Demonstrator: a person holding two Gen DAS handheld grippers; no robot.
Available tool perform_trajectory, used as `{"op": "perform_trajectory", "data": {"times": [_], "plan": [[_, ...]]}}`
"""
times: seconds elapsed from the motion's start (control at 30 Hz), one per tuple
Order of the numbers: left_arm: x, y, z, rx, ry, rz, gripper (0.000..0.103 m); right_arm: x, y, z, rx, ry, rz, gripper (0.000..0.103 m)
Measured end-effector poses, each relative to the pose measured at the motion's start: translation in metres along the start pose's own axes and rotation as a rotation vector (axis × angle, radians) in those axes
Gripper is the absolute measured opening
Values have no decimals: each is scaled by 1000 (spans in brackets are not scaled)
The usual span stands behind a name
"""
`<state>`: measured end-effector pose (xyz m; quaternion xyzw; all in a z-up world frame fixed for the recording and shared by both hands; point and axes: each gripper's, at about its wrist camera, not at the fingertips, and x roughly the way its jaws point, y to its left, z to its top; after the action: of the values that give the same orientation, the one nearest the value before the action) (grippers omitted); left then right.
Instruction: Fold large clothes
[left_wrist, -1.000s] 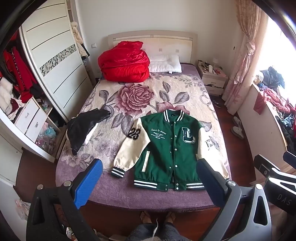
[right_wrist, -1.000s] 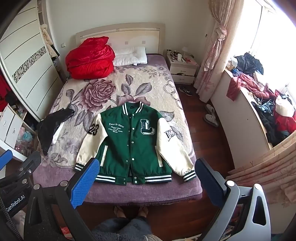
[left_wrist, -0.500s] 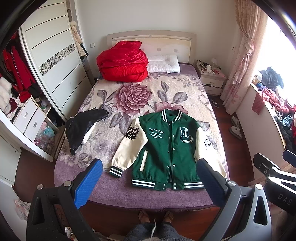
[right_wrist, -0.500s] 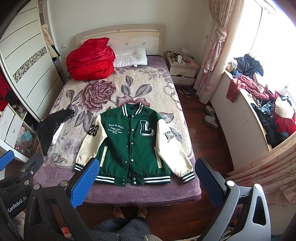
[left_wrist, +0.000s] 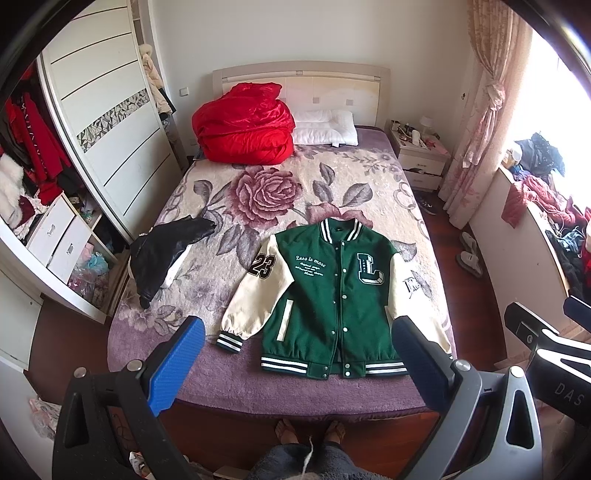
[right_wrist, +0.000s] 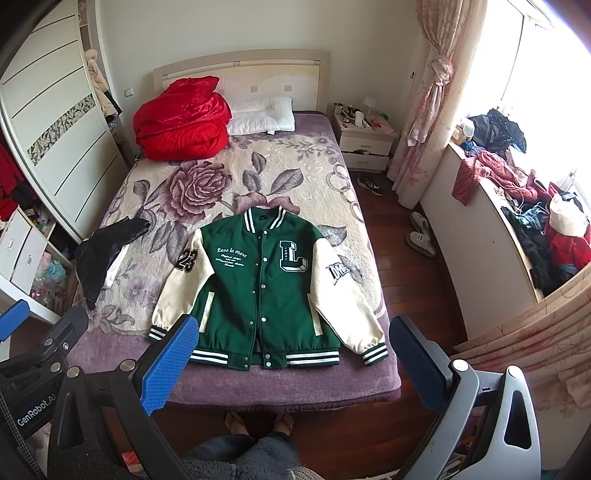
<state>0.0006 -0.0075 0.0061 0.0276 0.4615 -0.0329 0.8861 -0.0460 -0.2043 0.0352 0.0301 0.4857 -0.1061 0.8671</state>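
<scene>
A green varsity jacket (left_wrist: 332, 295) with cream sleeves, striped collar, cuffs and hem, a "23" patch and a large "L" is being displayed flat, front up and snapped closed, near the foot of the floral-blanketed bed (left_wrist: 280, 192), with both sleeves angled outward. The left tongs (left_wrist: 299, 354) and right tongs (right_wrist: 291, 354) are being held wide apart above the bed's foot, with nothing gripped.

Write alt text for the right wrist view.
A green jacket with cream sleeves lies flat, front up, on a floral bed. The open right gripper hovers above the near edge, holding nothing.
</scene>
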Motion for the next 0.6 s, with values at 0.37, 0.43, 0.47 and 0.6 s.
{"op": "perform_trajectory", "data": {"times": [0.37,0.43,0.47,0.6], "plan": [[-6,-8,1,3,-7,4,103,-5,-1,4,-2,0,4,103],[-7,-9,2,1,-6,2,103,-8,-1,7,-5,-1,6,103],[-9,-10,4,0,-8,3,103,-10,-2,10,-6,-2,7,103],[-9,-10,6,-4,-10,1,103,-9,-1,9,-4,-4,5,103]]}}
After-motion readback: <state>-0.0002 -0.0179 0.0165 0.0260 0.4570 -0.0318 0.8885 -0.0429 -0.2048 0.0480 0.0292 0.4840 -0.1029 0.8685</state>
